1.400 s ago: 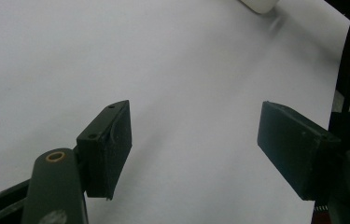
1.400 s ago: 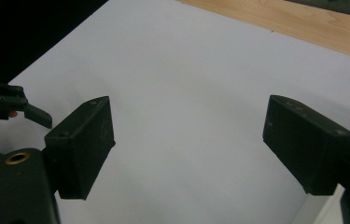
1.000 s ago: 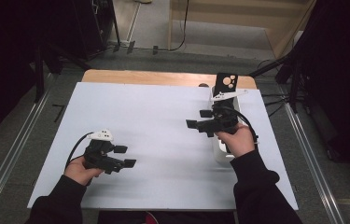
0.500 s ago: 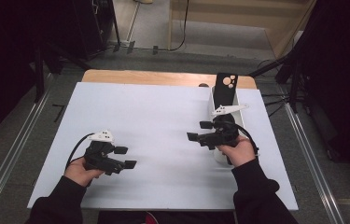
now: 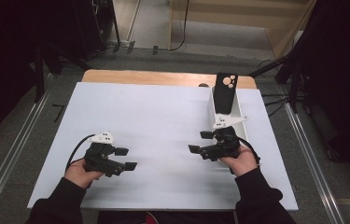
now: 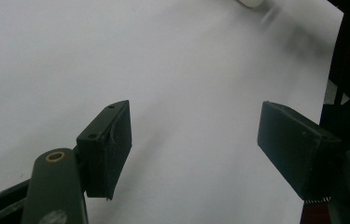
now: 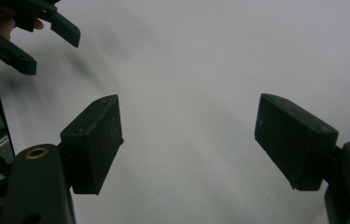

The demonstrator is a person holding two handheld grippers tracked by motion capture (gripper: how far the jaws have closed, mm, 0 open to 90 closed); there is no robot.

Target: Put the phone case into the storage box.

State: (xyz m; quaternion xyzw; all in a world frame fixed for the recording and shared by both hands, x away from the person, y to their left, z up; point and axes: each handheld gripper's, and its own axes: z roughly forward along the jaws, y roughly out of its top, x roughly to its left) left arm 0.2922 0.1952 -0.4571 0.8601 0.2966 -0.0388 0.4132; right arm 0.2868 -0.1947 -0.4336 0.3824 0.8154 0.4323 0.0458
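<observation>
Here the left gripper (image 5: 127,158) sits low over the near left part of the white tabletop sheet (image 5: 154,121), its black jaws spread apart with bare sheet between them. The right gripper (image 5: 199,142) hangs over the near right part, jaws likewise apart and empty. Just beyond it a black phone case with round camera cut-outs (image 5: 224,92) leans upright in a white stand (image 5: 240,122) at the far right

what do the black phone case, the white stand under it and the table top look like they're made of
Phone case: probably matte plastic or silicone; flat black with no glare, round camera cutouts near the top.
White stand: seems to be smooth painted metal or plastic; thin, crisp edges, too small to tell which.
Table top: matte white sheet, maybe paper or laminate, laid over wood, whose bare tan strip shows along the far edge.
</observation>
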